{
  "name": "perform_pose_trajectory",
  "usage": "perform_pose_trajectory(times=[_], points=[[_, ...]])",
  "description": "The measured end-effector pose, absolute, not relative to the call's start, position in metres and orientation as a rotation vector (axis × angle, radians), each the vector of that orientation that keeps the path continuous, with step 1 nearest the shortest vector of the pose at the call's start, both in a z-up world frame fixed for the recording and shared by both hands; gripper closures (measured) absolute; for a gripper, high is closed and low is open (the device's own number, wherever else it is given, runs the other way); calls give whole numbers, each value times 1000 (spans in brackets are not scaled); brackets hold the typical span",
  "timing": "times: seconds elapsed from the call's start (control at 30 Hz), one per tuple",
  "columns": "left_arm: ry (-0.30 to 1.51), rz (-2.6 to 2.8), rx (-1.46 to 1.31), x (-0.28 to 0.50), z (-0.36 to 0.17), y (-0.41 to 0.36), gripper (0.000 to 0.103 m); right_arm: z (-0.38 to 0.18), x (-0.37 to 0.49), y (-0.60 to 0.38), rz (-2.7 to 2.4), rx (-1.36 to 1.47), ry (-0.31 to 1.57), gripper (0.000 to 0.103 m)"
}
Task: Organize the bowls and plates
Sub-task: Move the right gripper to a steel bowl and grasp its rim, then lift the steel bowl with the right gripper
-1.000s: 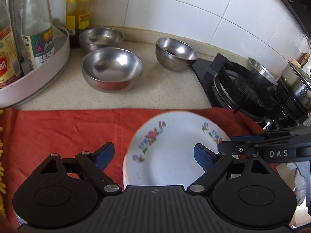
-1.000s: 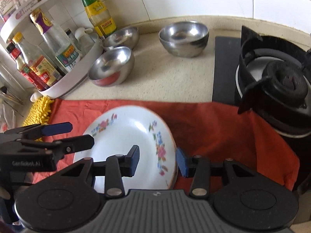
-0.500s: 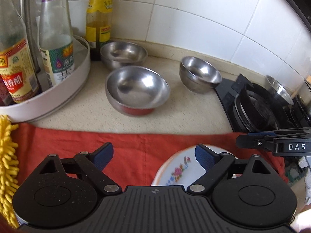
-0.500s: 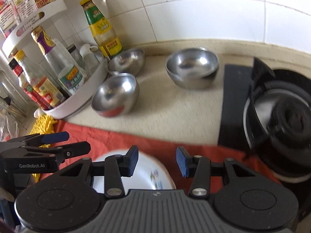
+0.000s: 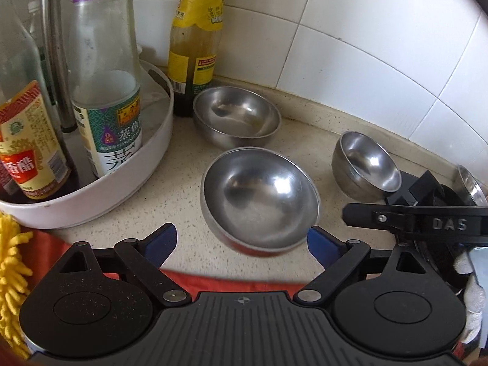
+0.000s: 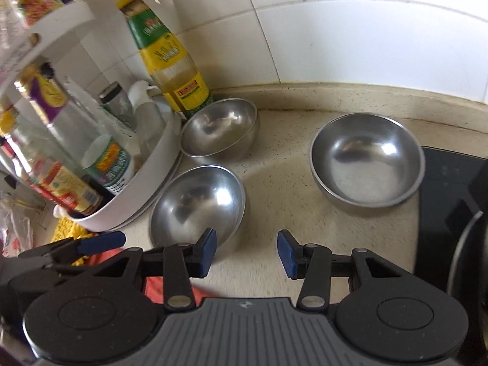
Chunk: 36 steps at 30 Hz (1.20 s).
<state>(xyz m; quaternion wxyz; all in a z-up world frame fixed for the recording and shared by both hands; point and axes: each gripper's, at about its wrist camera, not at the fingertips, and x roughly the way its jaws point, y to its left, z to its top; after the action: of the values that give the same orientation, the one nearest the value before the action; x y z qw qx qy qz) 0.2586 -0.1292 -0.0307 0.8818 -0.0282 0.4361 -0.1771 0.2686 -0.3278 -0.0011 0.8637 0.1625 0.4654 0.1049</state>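
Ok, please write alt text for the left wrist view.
An open left hand-held gripper points at the nearest steel bowl on a speckled counter. Two more steel bowls stand behind, beside a white bottle rack.

Bright, soft daylight fills both views, white tiles (image 5: 366, 61) nearly washed out. Small glare spots sit inside the steel bowls (image 5: 259, 195), and soft shadows pool beside them on the tabletop (image 6: 283, 183). Strong fisheye bending curves the wall lines; the corners go black. On the right view, the rack of bottles (image 6: 45, 116) at the left edge smears into blur.
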Motion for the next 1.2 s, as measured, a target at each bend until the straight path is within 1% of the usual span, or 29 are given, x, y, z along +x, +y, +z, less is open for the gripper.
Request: perform_pose_trajectory(times=[0.23, 0.37, 0.4, 0.43, 0.5, 0.57, 0.7, 0.77, 0.87, 1.03, 1.2], points=[[947, -350, -74, 279, -45, -134, 10, -19, 298, -319, 254, 332, 1012, 60], [965, -358, -77, 289, -52, -137, 22, -25, 305, -318, 266, 336, 1032, 62], [971, -357, -76, 291, -53, -138, 23, -25, 306, -319, 270, 336, 1035, 63], [974, -357, -73, 292, -55, -138, 24, -27, 307, -318, 273, 334, 1039, 64], [983, -357, -62, 295, -59, -140, 31, -28, 309, -318, 276, 329, 1051, 66], [998, -358, -61, 298, -62, -142, 36, -31, 311, -318, 276, 330, 1061, 69], [1003, -355, -45, 302, -66, -144, 38, -36, 314, -316, 279, 340, 1080, 74], [1004, -353, -40, 304, -68, -145, 40, -40, 317, -315, 287, 355, 1092, 82], [1007, -353, -43, 305, -69, -145, 46, -41, 315, -315, 292, 358, 1104, 83], [1015, -406, -50, 295, -63, -147, 48, -36, 291, -322, 292, 354, 1137, 83], [1022, -472, -24, 284, -61, -162, 44, -33, 274, -338, 262, 383, 1160, 82]])
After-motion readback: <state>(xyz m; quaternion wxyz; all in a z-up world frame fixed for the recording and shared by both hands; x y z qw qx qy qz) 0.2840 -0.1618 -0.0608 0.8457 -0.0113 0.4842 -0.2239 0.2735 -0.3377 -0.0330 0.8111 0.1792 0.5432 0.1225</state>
